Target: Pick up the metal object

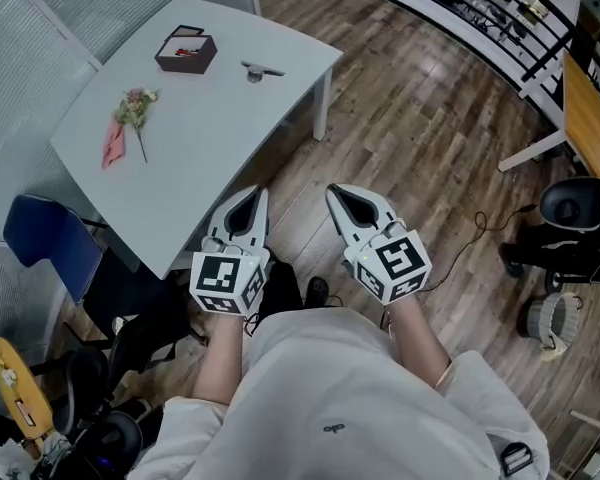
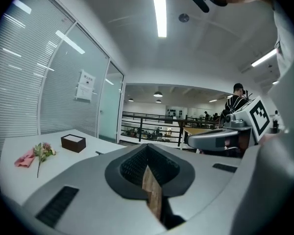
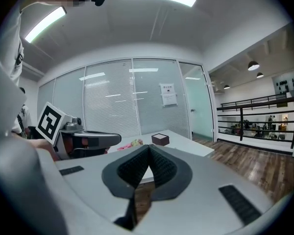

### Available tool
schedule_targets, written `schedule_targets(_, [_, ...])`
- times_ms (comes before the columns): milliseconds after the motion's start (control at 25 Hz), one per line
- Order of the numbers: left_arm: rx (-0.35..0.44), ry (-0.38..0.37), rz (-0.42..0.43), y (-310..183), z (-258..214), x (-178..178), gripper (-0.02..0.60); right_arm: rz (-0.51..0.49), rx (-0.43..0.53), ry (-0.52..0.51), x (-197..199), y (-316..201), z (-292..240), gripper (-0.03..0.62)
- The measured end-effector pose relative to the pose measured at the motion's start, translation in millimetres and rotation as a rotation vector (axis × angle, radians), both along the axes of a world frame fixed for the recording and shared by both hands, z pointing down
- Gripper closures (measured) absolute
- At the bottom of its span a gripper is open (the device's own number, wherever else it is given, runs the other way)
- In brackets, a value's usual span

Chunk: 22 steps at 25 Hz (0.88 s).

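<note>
Lying on the white table (image 1: 210,148), the metal object (image 1: 258,70) sits at three o'clock of the dark box (image 1: 186,50), near it but apart. At seven o'clock from the box we see a flower sprig (image 1: 135,106) beside a pink cloth (image 1: 113,145). We hold our left gripper (image 1: 252,198) at six o'clock of the object and our right gripper (image 1: 337,194) at five o'clock, both well apart from it, jaws pressed together on nothing.

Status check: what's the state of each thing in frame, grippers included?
left gripper: shut, empty.
right gripper: shut, empty.
metal object: lying on the table, untouched.
box: upright, top looks open.
flower: lying flat on the table.
</note>
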State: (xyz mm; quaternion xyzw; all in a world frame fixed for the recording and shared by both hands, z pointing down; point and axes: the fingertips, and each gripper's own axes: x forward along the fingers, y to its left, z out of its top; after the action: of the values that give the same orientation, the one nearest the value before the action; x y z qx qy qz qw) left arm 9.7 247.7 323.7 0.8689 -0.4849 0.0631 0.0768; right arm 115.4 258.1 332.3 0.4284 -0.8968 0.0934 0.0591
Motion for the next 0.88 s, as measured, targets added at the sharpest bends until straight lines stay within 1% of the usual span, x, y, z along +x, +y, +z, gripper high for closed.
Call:
schedule_targets(80, [-0.003, 0.006, 0.005, 2, 1, 1, 0.561, 0.000, -0.012, 0.002, 1, 2, 3, 0.588])
schedule_targets(400, [-0.024, -0.014, -0.002, -1, 11, -7, 0.560, 0.005, -0.031, 0.002, -3, -4, 10, 0.583])
schedule_targets(560, [-0.036, -0.015, 0.000, -15, 15, -16, 0.560, 0.000, -0.034, 0.004, -14, -17, 10, 0.582])
schedule_targets(880, [-0.030, -0.017, 0.010, -56, 14, -33, 0.560, -0.012, -0.031, 0.035, -34, -55, 9, 0.569])
